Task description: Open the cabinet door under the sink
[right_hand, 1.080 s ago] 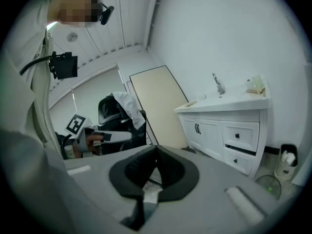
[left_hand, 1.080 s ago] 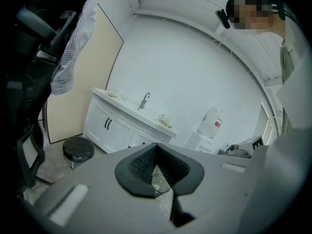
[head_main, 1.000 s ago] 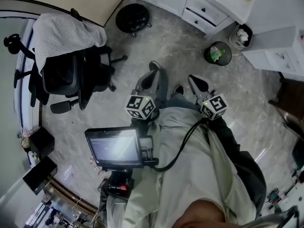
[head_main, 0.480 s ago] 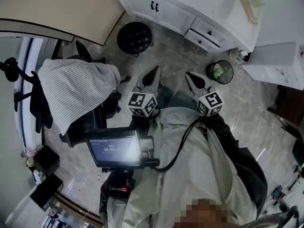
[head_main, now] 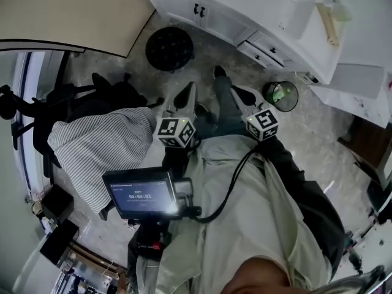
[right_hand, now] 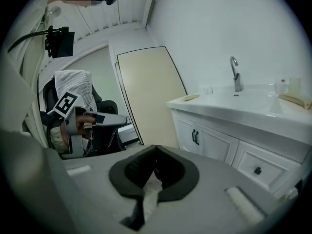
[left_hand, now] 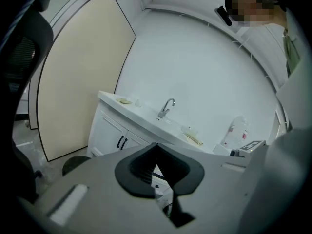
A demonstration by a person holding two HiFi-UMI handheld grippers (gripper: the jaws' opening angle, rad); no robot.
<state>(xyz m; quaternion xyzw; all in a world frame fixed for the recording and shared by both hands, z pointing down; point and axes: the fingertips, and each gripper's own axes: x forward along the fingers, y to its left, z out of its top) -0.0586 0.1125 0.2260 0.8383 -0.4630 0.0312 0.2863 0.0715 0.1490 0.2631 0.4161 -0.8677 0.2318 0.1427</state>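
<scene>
The white vanity [head_main: 228, 26] with the sink stands at the top of the head view. Its two cabinet doors carry a pair of black handles [head_main: 198, 9], which also show as handles [left_hand: 122, 142] in the left gripper view and handles [right_hand: 195, 136] in the right gripper view. The faucet [right_hand: 235, 73] rises over the basin. My left gripper [head_main: 188, 89] and right gripper [head_main: 236, 92] are held side by side over the floor, pointing at the vanity and well short of it. Both are shut and hold nothing. The left gripper [right_hand: 114, 120] also shows in the right gripper view.
A round black stool [head_main: 169, 48] stands on the floor before the cabinet doors. A small bin [head_main: 280, 95] sits right of the drawers [head_main: 269, 48]. An office chair under striped cloth [head_main: 104, 143] is at the left, and a beige panel [head_main: 67, 11] leans at the upper left. A tablet [head_main: 139, 193] hangs at the person's front.
The person has walked toward the vanity, so the cabinet and sink have come further into view. Both grippers moved forward with them, still shut. The chair has slid back to the lower left.
</scene>
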